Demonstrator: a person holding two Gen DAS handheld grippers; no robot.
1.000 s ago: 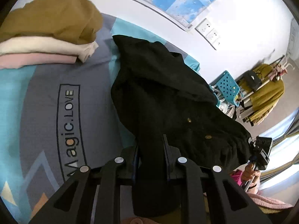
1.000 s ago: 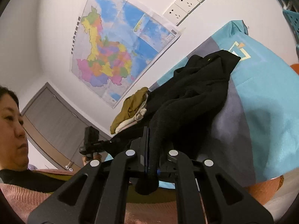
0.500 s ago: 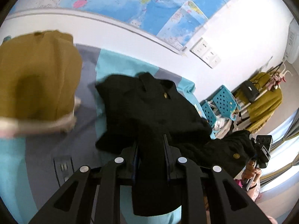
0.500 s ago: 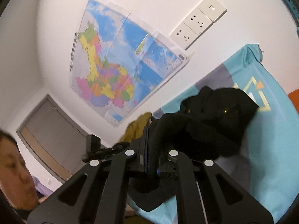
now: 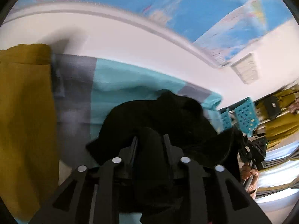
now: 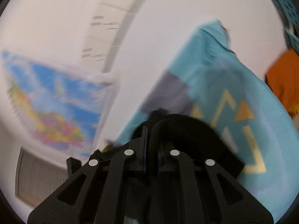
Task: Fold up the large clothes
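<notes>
A black coat [image 5: 168,115] lies bunched on the teal and grey bed sheet [image 5: 121,82], close to the wall. My left gripper [image 5: 150,140] has a thick fold of the coat between its fingers; its jaws are opening, and the cloth still fills the gap. In the right wrist view the coat [image 6: 186,128] curves out of my right gripper [image 6: 151,130]. Its jaws are also opening, with a narrow fold still between them, above the sheet [image 6: 243,74]. At the right of the left wrist view, a hand [image 5: 248,173] holds the right gripper [image 5: 256,149]. Both views are motion-blurred.
A folded mustard garment [image 5: 24,102] fills the left side of the bed. The white wall carries a map [image 5: 205,9] and sockets [image 5: 246,71]. Blue crates [image 5: 244,113] and a clothes rack [image 5: 280,119] stand to the right. Something orange [image 6: 284,82] lies beyond the bed's corner.
Both grippers have swept the held coat edge across the bed toward the wall. The coat, spread long a second ago, is now bunched into a short heap. The mustard pile now looms at the left.
</notes>
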